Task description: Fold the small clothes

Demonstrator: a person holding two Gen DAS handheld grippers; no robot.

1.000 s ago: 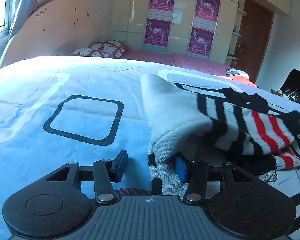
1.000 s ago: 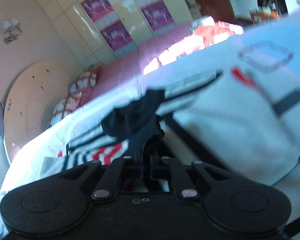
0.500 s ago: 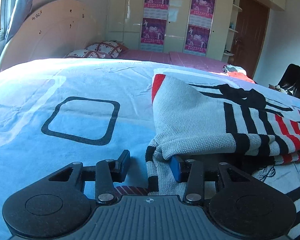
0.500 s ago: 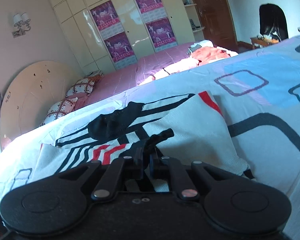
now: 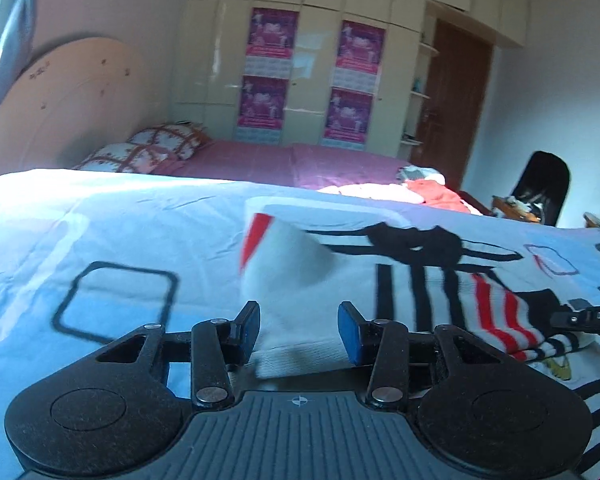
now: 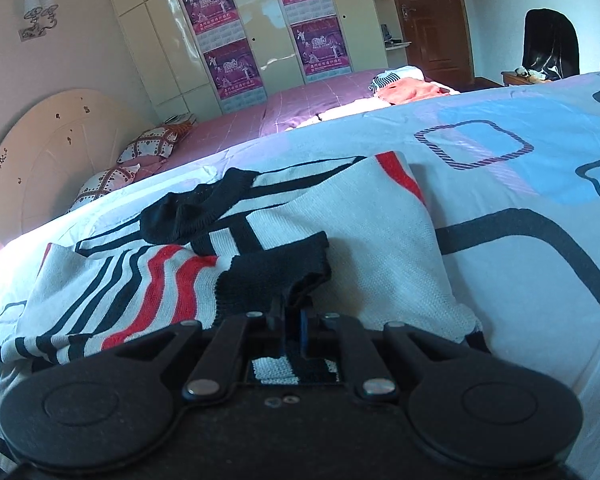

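A white knit sweater (image 6: 352, 232) with black and red stripes lies partly folded on the blue patterned bedspread (image 6: 520, 184). My right gripper (image 6: 292, 320) is shut on the sweater's black cuff (image 6: 276, 272), and the striped sleeve (image 6: 152, 280) drapes leftward over the body. In the left wrist view the sweater (image 5: 296, 264) lies ahead, its white folded edge low between the blue pads (image 5: 350, 332). My left gripper (image 5: 298, 330) hangs open just above that edge, with a gap beside the left pad. The black collar (image 5: 416, 240) shows at the far side.
A second bed with a pink cover (image 5: 284, 160), patterned pillows (image 5: 148, 152) and loose clothes (image 6: 408, 88) stands behind. Cupboards with purple posters (image 5: 268, 76) line the back wall, and a black chair (image 6: 552, 44) is at the right. A black tool part (image 5: 584, 316) enters the left wrist view from the right.
The sweater's raised side has dropped flat into a fold. My left gripper has lifted away from that edge. My right gripper has carried the black cuff across, and the sleeve now rests over the body.
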